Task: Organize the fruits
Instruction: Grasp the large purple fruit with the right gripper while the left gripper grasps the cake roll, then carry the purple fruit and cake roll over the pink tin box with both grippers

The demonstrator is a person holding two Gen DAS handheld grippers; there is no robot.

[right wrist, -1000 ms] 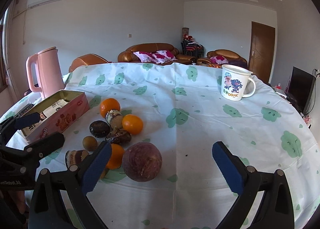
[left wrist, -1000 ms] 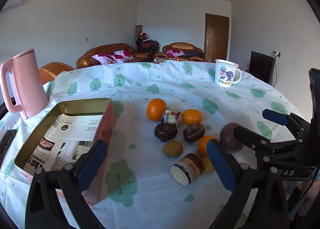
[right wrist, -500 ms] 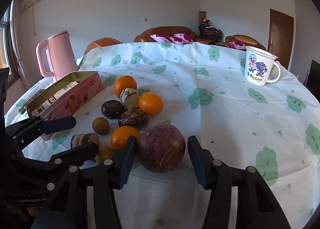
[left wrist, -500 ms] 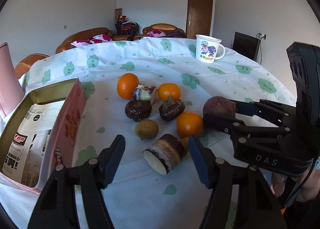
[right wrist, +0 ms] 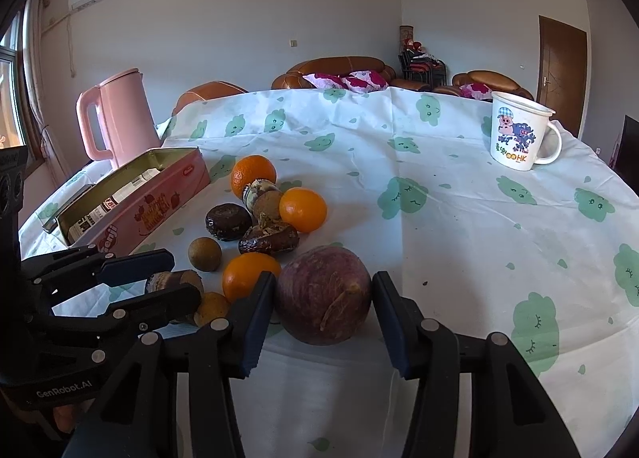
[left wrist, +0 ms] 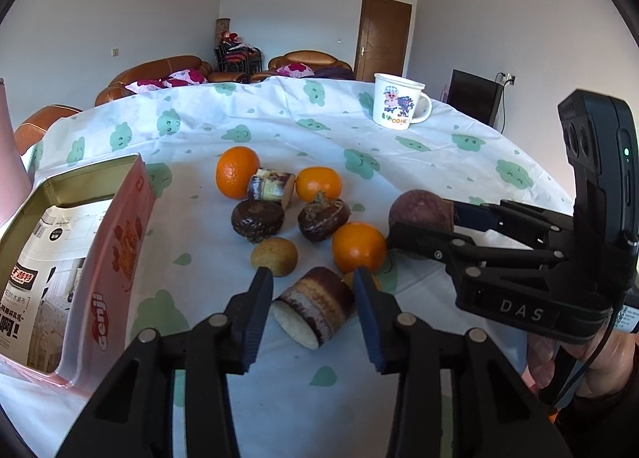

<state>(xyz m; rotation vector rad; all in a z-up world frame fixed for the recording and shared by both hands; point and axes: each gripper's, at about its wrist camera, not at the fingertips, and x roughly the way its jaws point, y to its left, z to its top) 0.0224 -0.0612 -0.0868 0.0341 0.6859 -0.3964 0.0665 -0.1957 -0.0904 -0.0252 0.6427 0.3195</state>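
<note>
Right wrist view: the purple passion fruit point(right wrist: 322, 294) sits on the counter point(right wrist: 459, 218) between the right hand-held gripper's point(right wrist: 323, 318) narrowed fingers, which touch its sides. Left of it, the left hand-held gripper point(left wrist: 313, 308) is closing around a sugarcane piece point(left wrist: 315, 308), pads not yet pressing. Oranges point(left wrist: 358, 247) lie just beyond.

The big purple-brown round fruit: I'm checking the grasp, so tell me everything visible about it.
The big purple-brown round fruit is mottled dull purple with a pale scar streak and a small stem nub. It looks whole, resting on the white cloud-print tablecloth, at the near right of the fruit cluster. The right gripper brackets it, jaws at both its sides, apparently pressing.
</note>
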